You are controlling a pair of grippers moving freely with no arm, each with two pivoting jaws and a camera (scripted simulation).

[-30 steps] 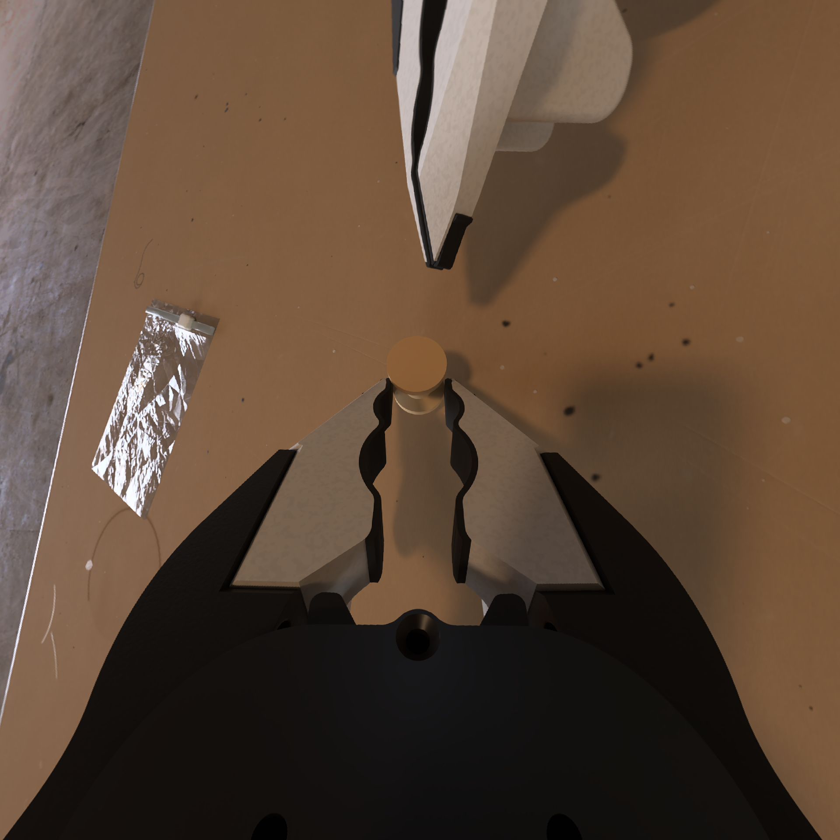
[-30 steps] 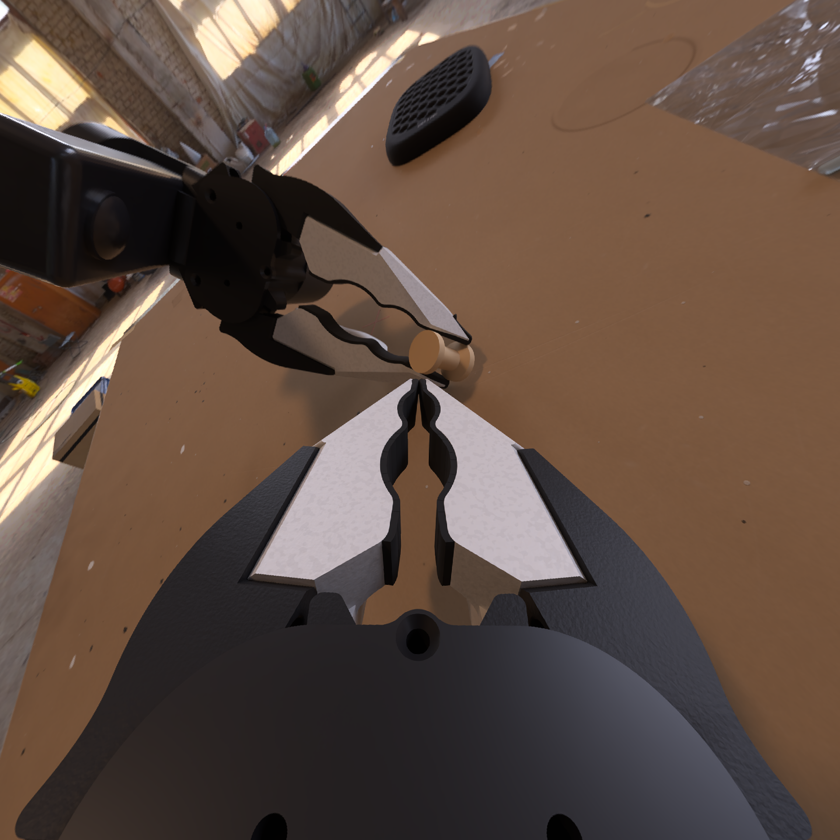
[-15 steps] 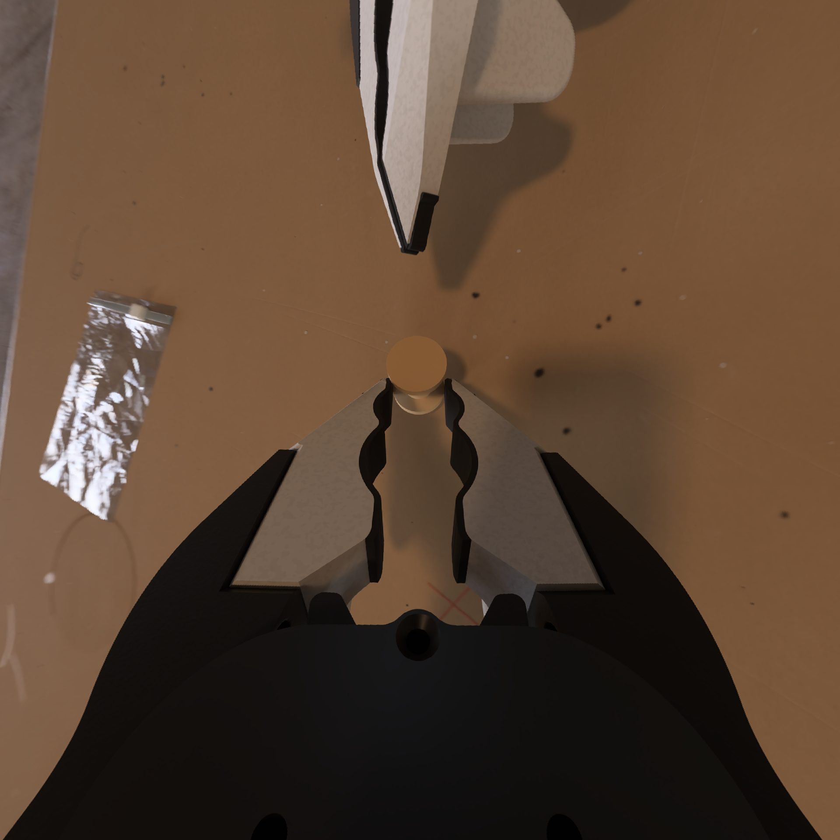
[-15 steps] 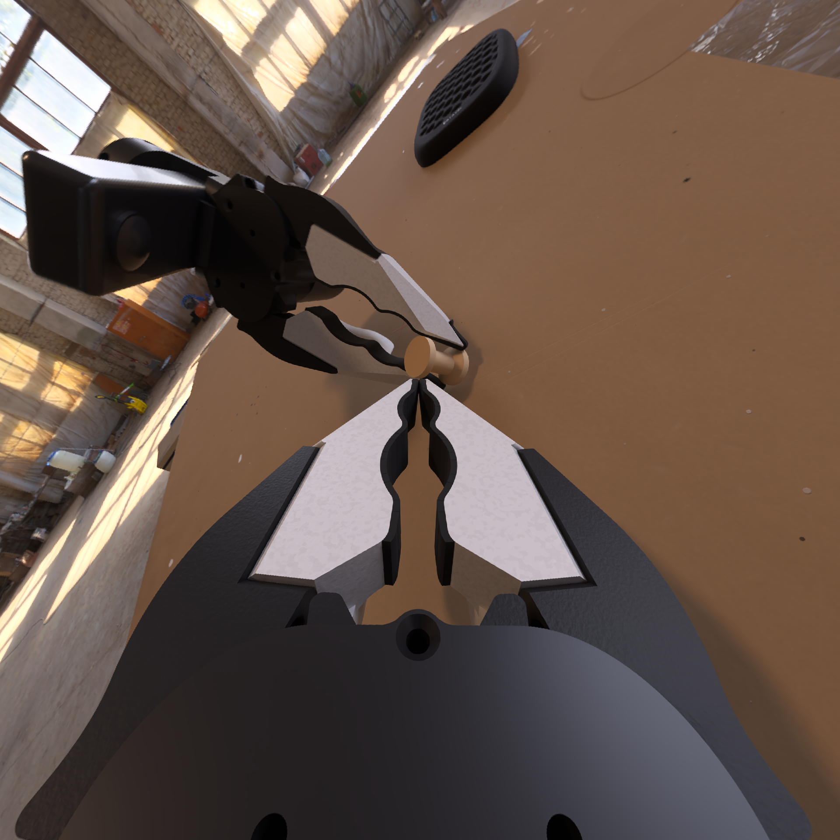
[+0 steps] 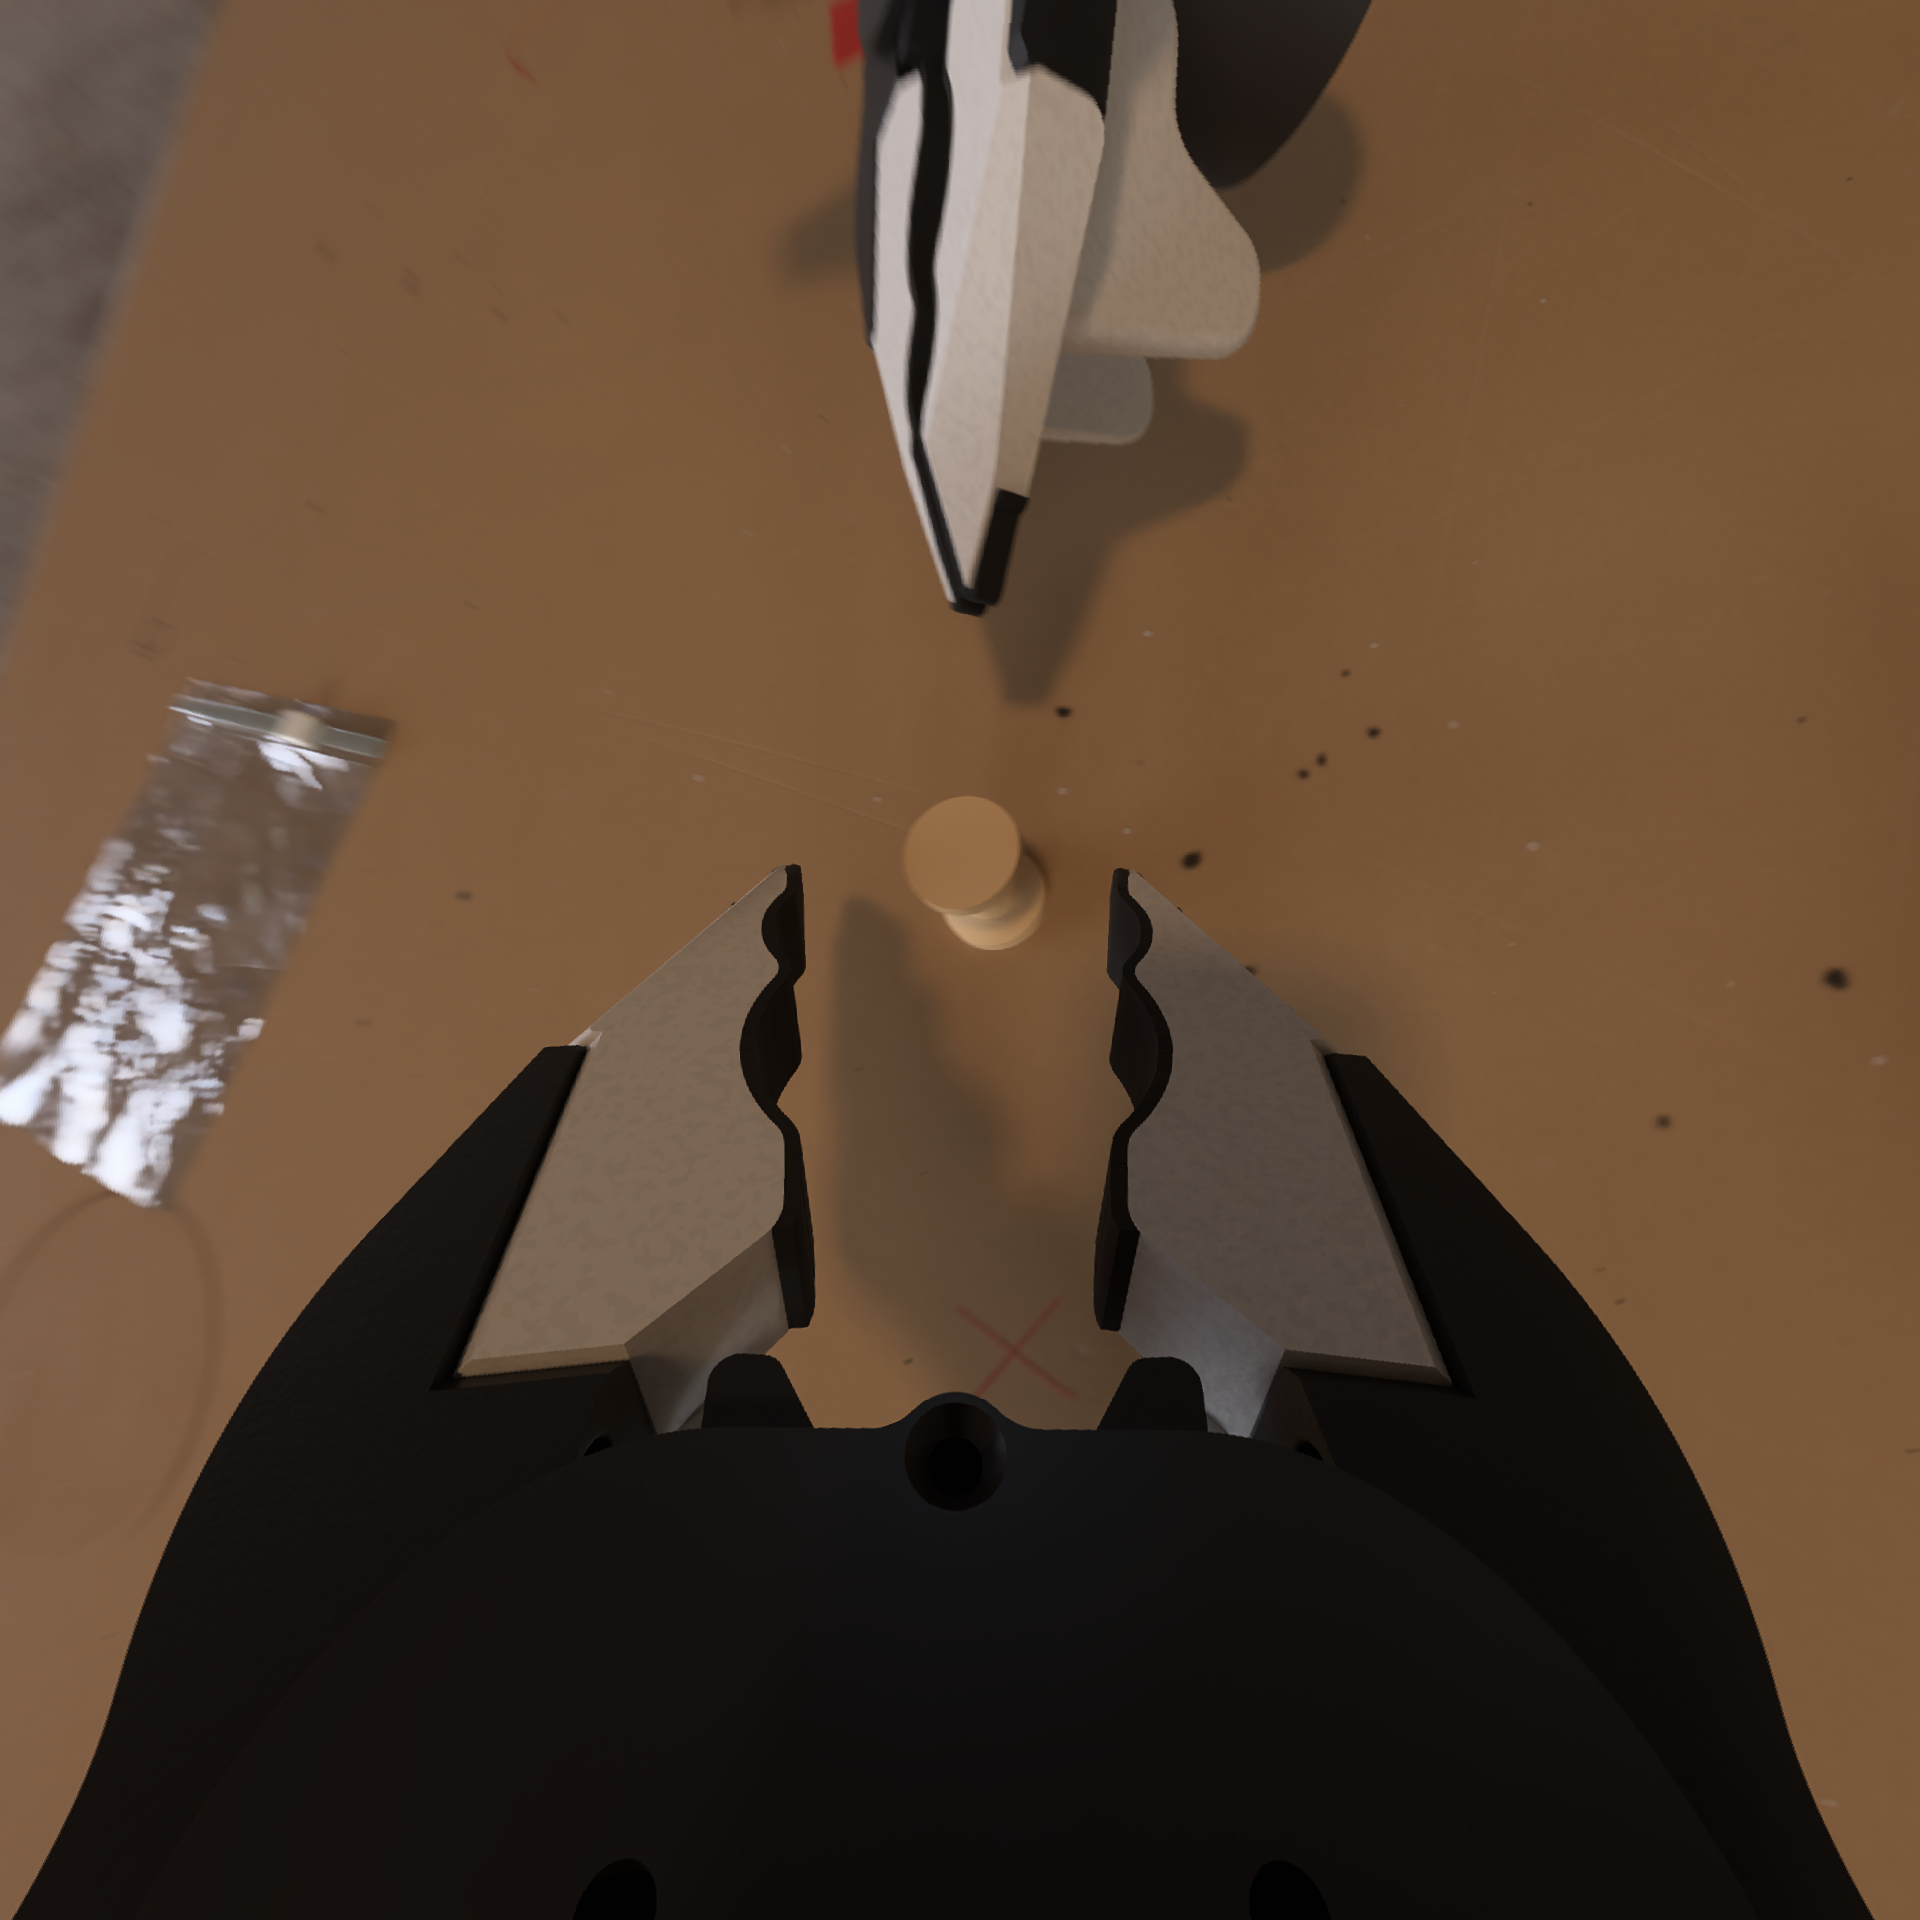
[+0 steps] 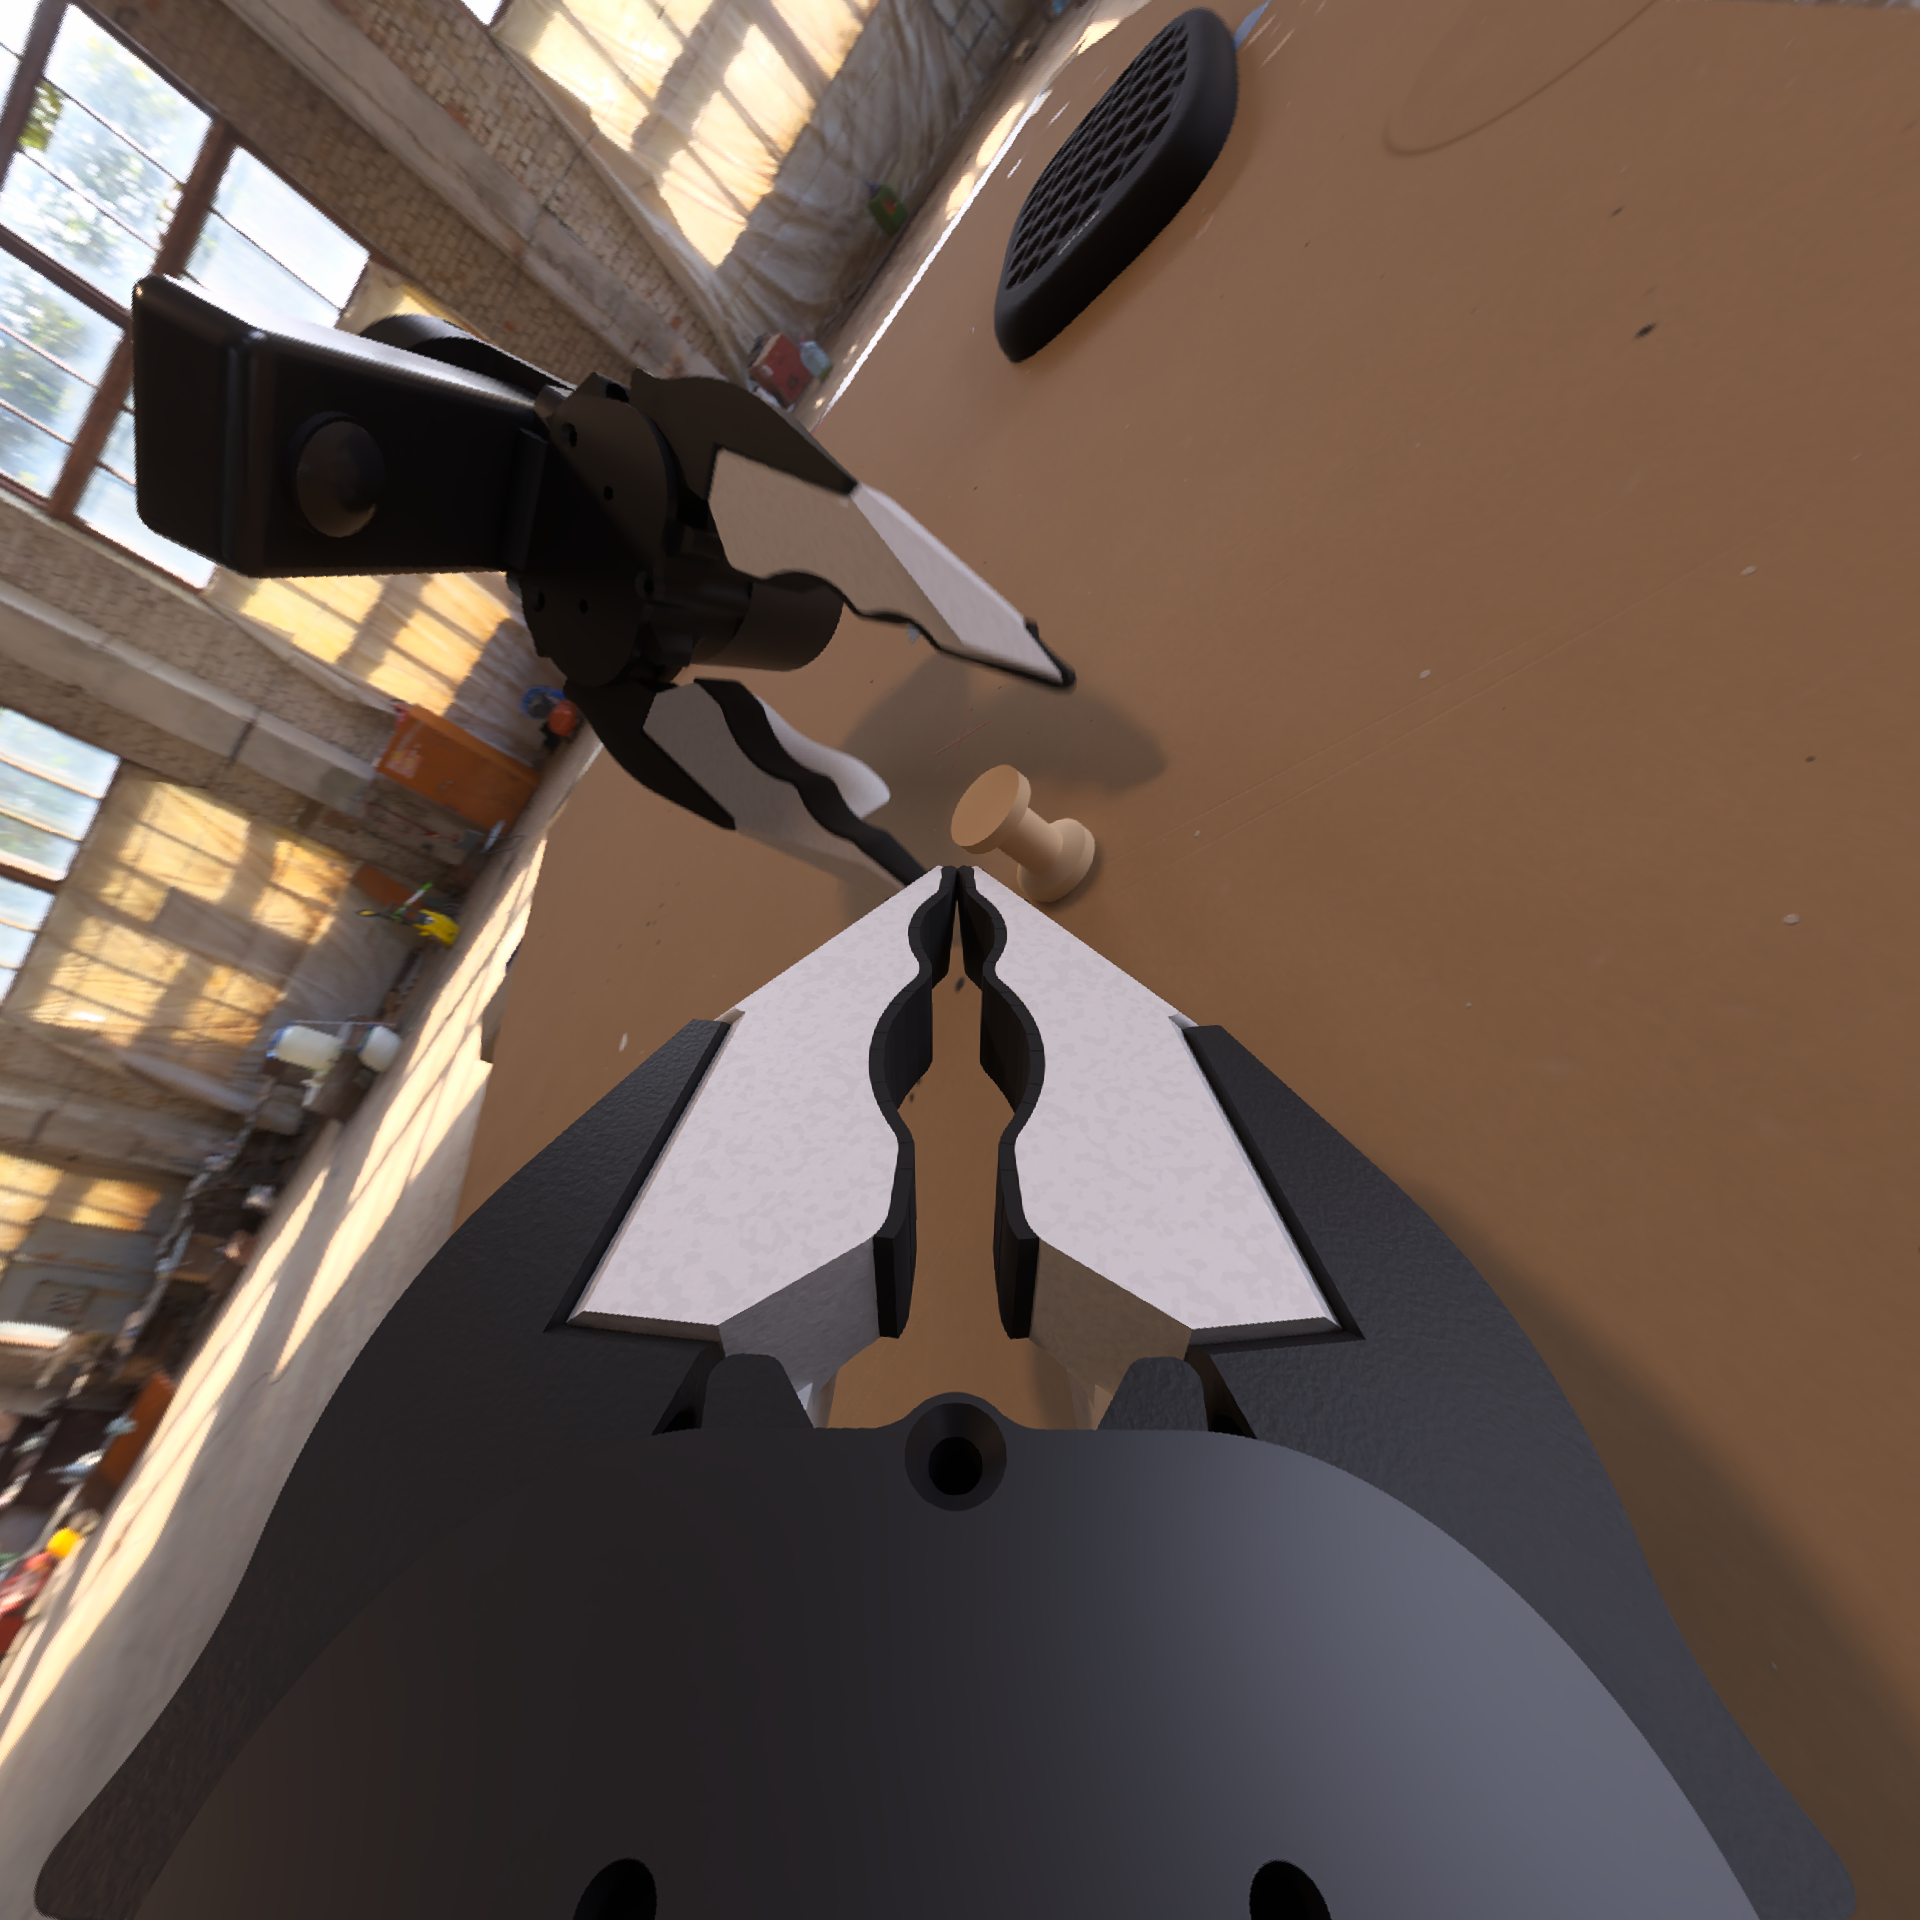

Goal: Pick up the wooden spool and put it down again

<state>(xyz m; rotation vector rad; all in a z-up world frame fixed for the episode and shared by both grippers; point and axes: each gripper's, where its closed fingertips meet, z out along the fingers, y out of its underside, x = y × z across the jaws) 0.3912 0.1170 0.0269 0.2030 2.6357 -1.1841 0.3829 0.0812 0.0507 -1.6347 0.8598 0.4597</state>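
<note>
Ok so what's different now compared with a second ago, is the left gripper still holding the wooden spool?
No. The left gripper has opened and let go of the wooden spool, which now stands on the brown table clear of both fingers. That gripper has also drawn back a little. The right gripper stays shut and empty beside the spool, and the foil pouch and black perforated pad lie where they were.

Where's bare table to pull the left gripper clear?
Crowded ahead: the wooden spool sits between the open left gripper and the shut right gripper. Foil bag borders the left. Bare table lies right of the spool.
</note>
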